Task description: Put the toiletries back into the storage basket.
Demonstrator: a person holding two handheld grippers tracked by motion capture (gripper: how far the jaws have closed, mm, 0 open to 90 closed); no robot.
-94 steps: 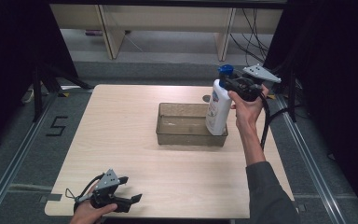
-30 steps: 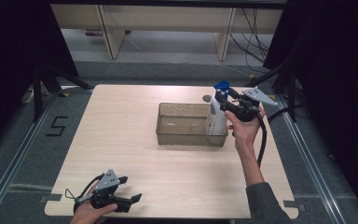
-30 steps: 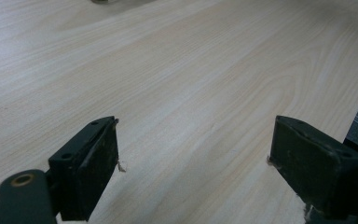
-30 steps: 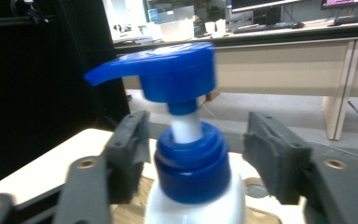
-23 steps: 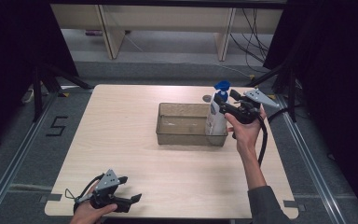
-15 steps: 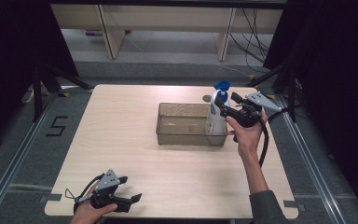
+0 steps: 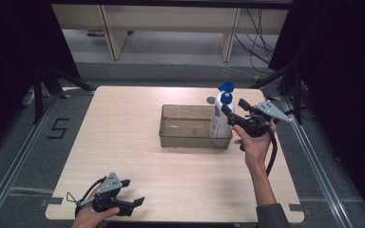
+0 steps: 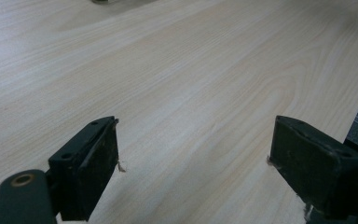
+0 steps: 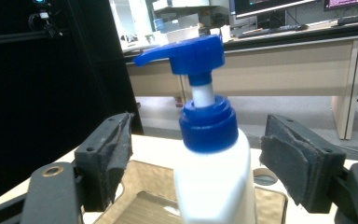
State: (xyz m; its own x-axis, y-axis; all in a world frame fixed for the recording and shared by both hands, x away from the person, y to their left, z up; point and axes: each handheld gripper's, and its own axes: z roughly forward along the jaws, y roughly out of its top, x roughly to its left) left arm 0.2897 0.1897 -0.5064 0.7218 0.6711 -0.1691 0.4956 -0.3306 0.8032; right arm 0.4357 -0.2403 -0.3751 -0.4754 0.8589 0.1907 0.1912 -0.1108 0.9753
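A white pump bottle (image 7: pixel 220 118) with a blue pump head stands upright in the right end of a clear plastic tray (image 7: pixel 185 135) on the wooden table (image 7: pixel 123 137). My right gripper (image 7: pixel 233 108) is level with the bottle's neck, just to its right. In the right gripper view the bottle (image 9: pixel 212 186) stands between the pads (image 9: pixel 116 154) with a gap on each side; these jaws have just been opening and are open. My left gripper (image 7: pixel 132 193) rests near the table's front left edge, and in the left gripper view it (image 8: pixel 193 172) is open over bare wood.
A small round grey disc (image 7: pixel 211 100) lies on the table just behind the tray. The table's right edge is close behind the right hand. Desk legs (image 7: pixel 108 28) and cables stand beyond the far edge.
The bottle came down from above the tray to stand in its right end. The right gripper's jaws spread off it and the hand drew slightly right. The left gripper stayed put.
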